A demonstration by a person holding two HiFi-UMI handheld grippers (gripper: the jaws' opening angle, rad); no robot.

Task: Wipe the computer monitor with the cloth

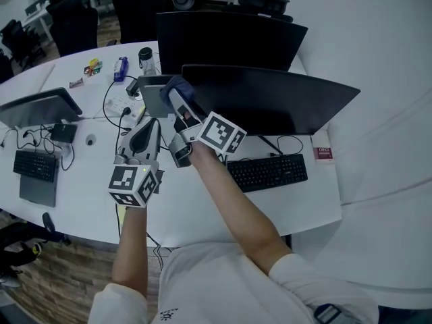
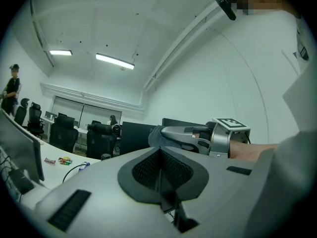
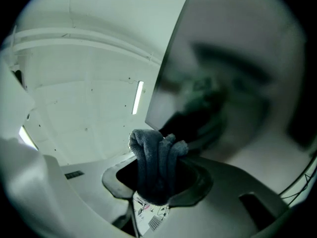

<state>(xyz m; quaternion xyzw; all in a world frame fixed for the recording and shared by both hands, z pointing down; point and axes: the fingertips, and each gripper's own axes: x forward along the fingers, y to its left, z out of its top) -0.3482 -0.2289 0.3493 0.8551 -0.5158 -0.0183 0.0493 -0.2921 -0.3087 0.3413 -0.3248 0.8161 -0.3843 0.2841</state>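
A wide dark monitor (image 1: 270,100) stands on the white desk (image 1: 202,208), its screen tilted and facing me. My right gripper (image 1: 177,96) is shut on a folded dark blue cloth (image 1: 177,84) and holds it at the monitor's upper left corner. In the right gripper view the cloth (image 3: 156,165) bulges out between the jaws, right by the screen edge (image 3: 168,88). My left gripper (image 1: 150,123) hovers lower and to the left, over the desk, shut with nothing in it. From the left gripper view the right gripper (image 2: 185,135) and the cloth (image 2: 156,135) show ahead.
A second dark monitor (image 1: 229,42) stands just behind the first. A black keyboard (image 1: 268,172) lies under the front monitor. A power strip with cables (image 1: 121,106), a bottle (image 1: 146,59), a laptop (image 1: 37,106) and another keyboard (image 1: 34,164) sit leftward. A person (image 2: 11,88) stands far off.
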